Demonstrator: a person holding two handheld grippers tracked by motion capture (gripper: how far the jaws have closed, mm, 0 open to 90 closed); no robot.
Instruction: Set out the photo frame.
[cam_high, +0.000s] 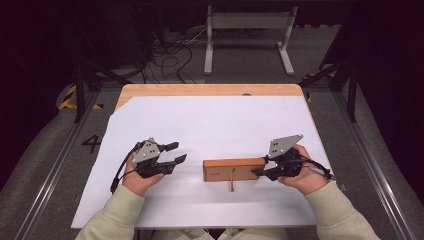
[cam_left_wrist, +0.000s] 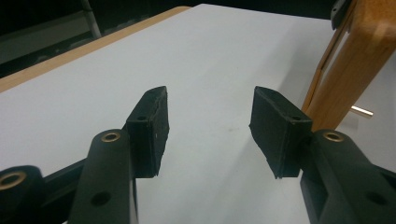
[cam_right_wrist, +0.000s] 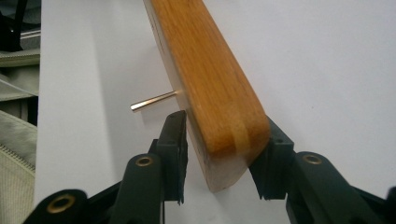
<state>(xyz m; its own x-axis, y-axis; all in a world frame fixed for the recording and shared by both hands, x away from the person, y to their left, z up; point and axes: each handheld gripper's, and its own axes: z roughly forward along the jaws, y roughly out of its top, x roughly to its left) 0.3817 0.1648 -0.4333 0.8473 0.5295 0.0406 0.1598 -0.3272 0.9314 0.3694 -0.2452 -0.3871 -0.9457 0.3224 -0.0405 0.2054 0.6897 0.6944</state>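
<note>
A wooden block (cam_high: 234, 169) lies on the white sheet near the front, with a thin metal peg (cam_high: 232, 184) sticking out of its near side. My right gripper (cam_high: 261, 172) has its jaws around the block's right end. In the right gripper view both pads (cam_right_wrist: 272, 163) lie against the rounded end of the block (cam_right_wrist: 210, 93), just below the peg (cam_right_wrist: 154, 100). My left gripper (cam_high: 176, 153) stands open and holds nothing, a short way left of the block. In the left gripper view its jaws (cam_left_wrist: 208, 128) are wide apart and the block (cam_left_wrist: 359, 56) shows at the upper right.
A white sheet (cam_high: 210, 125) covers most of the wooden table (cam_high: 210, 90). Beyond the table's far edge are a white metal stand (cam_high: 247, 35) and loose cables (cam_high: 170, 55) on the floor. Dark rails run along both sides.
</note>
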